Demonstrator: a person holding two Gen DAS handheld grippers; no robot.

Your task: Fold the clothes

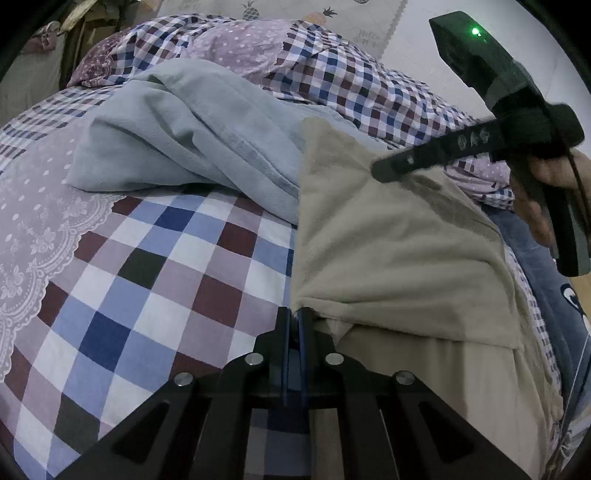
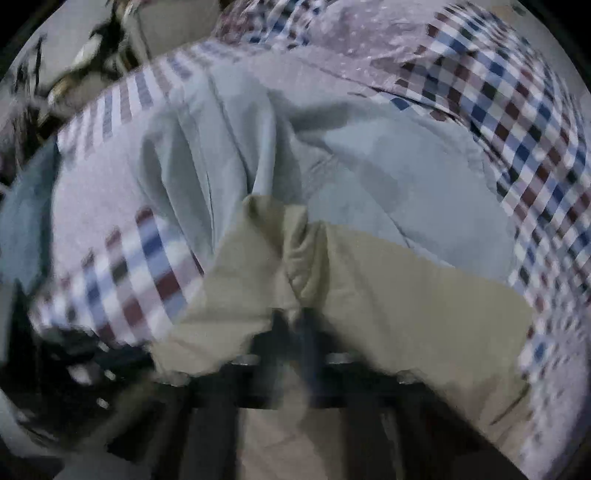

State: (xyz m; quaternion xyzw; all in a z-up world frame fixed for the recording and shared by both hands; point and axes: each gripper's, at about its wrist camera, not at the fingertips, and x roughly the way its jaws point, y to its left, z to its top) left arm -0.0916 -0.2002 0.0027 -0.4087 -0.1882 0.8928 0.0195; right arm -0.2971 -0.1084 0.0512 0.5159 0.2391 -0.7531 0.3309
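- The left gripper (image 1: 294, 314) sits low over the bed, its two blue-edged fingers (image 1: 284, 332) drawn almost together on a corner of the beige garment (image 1: 388, 251); a small tuft of that cloth pokes out between the tips.
- From that pinched corner the beige garment rises as a taut sheet, one edge running straight up from the jaws and the rest spreading off to the right.
- The right gripper (image 1: 384, 171) comes in from the upper right of the left wrist view, held slanting downward, its dark tip pressed into the upper part of the beige cloth.
- A hand (image 1: 543, 192) wraps the right gripper's handle at the far right edge, and a green light (image 1: 475, 31) glows on the unit above it.
- In the blurred right wrist view, the beige garment bunches into a gathered fold right at the right gripper's (image 2: 293, 314) tips and drapes down both sides of them; the jaws look clenched on the fold.
- A light blue garment (image 1: 192, 133) lies rumpled behind the beige one, touching it along the beige cloth's left edge.
- Both lie on a bed cover (image 1: 155, 280) checked in blue, maroon, white and lilac, with a lilac lace-printed panel (image 1: 33, 206) at the left.
- No container appears in either view.
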